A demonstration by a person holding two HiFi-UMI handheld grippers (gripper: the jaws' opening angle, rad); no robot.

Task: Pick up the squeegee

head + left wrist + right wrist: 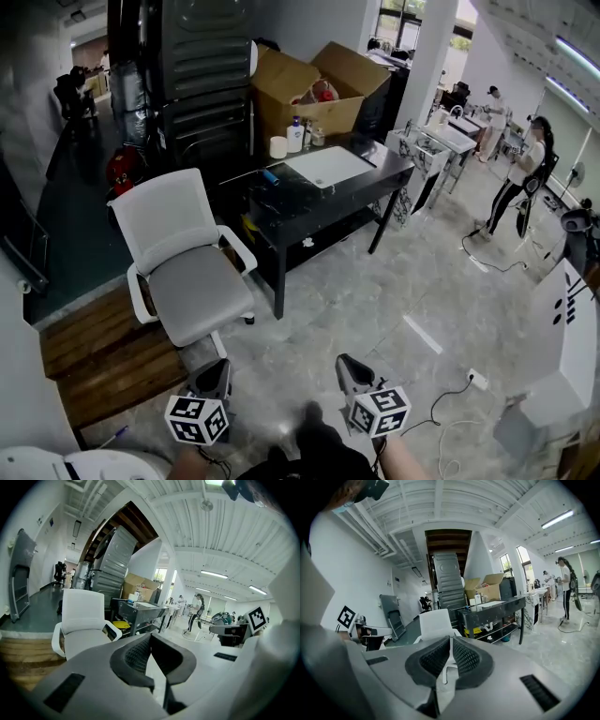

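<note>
One open cardboard box point(309, 89) by black table point(300, 202), reddish item point(323, 91) inside.

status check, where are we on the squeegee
Left gripper and right gripper shut, empty. Squeegee, apparently the blue-handled tool, untouched on black table ahead. White chair crowds the path.

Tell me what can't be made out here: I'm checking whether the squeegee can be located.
Squeegee: head view, the blue-handled thing on the table may be it, too small to tell.
Tabletop: both gripper views, far and edge-on, items too small.
Box contents: head view, mostly hidden by its walls.
</note>
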